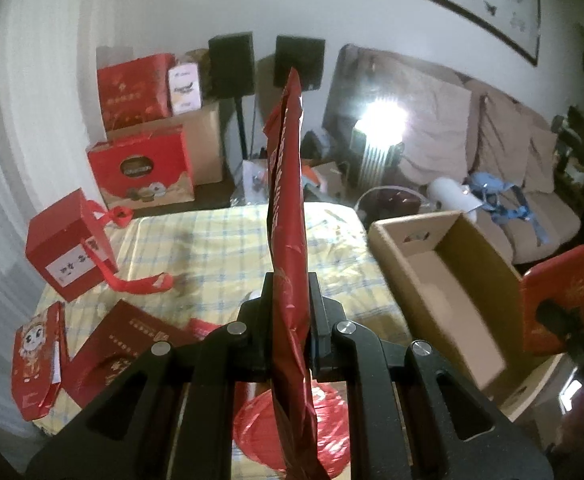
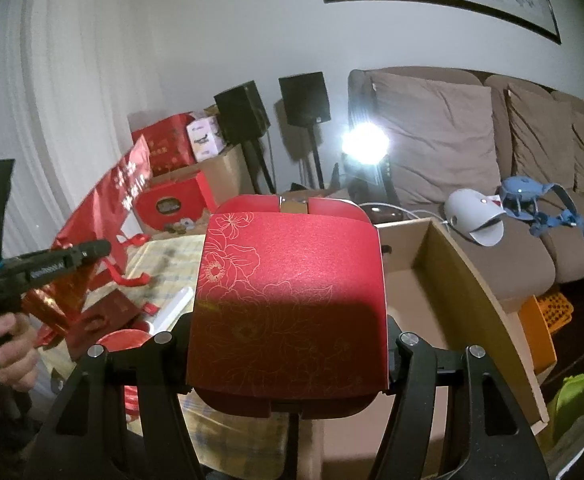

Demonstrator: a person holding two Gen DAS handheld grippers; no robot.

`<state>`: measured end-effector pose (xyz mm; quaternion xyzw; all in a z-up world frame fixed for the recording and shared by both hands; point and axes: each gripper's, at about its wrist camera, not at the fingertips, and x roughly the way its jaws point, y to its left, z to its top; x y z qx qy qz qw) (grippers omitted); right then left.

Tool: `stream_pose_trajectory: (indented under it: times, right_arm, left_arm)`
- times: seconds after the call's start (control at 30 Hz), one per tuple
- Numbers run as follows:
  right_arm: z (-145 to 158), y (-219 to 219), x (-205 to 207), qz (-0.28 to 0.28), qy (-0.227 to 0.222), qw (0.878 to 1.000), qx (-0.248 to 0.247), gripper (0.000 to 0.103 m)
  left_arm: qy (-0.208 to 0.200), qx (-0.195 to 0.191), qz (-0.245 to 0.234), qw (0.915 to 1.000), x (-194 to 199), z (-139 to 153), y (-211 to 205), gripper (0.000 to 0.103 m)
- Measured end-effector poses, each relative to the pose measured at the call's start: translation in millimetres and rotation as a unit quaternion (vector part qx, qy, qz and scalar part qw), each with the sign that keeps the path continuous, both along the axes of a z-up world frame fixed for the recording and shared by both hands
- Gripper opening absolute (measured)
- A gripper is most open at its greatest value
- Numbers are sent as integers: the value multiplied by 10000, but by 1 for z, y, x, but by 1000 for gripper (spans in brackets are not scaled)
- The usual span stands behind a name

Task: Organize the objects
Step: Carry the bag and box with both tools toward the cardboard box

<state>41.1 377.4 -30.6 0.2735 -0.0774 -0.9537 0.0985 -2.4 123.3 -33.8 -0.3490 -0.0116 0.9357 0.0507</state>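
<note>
Both hand-held grippers tilted downward, left hand-held gripper (image 1: 290,304) on red bag (image 1: 288,208).

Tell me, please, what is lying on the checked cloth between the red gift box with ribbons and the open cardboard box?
Nothing lies between the red gift box and the cardboard box; the left wrist view shows bare checked cloth, partly hidden by the held red bag.

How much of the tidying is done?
Hardly any: the brown cardboard box looks empty. In hand: the left gripper pinches a flat red foil bag; the right gripper holds a red flowered case. Left: red gift boxes on the checked tablecloth.
</note>
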Motion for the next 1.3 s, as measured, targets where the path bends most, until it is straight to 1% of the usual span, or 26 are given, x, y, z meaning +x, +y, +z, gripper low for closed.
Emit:
stream_pose_trajectory:
  times: [0.13, 0.23, 0.4, 0.53, 0.6, 0.67, 0.73, 0.9, 1.03, 1.13, 1.23, 1.3]
  right_arm:
    - [2, 3, 0, -1, 49, 10000, 26, 64]
    - [2, 9, 0, -236, 79, 9997, 83, 64]
    - [4, 20, 0, -462, 72, 9987, 185, 64]
    - [6, 29, 3, -595, 101, 9979, 229, 64]
    - [7, 34, 3, -714, 106, 9970, 283, 64]
    - [7, 39, 3, -766, 100, 9966, 277, 64]
    - [7, 44, 4, -815, 118, 9963, 245, 64]
    - [11, 56, 9, -983, 204, 9944, 327, 64]
    - [14, 74, 15, -1240, 247, 9916, 291, 64]
    - [17, 85, 17, -1400, 269, 9893, 295, 64]
    - [19, 96, 18, -1574, 297, 9865, 351, 64]
    - [21, 101, 21, -1662, 322, 9849, 365, 64]
  left_arm:
    - [41, 30, -193, 9998, -4, 3, 17, 12]
    - [104, 19, -333, 9994, -5, 8, 28, 12]
    - [168, 70, -530, 9984, -8, 16, 47, 12]
    - [232, 225, -715, 9969, -10, 19, 65, 12]
    - [337, 279, -852, 9954, -13, 22, 78, 12]
    - [468, 254, -859, 9949, -18, 25, 88, 12]
    - [598, 375, -825, 9941, -23, 29, 93, 12]
    - [641, 440, -850, 9934, -35, 30, 102, 12]
    - [944, 557, -633, 9920, -42, 46, 95, 12]
    - [1110, 595, -673, 9897, -41, 56, 95, 12]
    - [1287, 550, -874, 9863, -38, 65, 102, 12]
    - [1530, 556, -858, 9829, -36, 73, 103, 12]
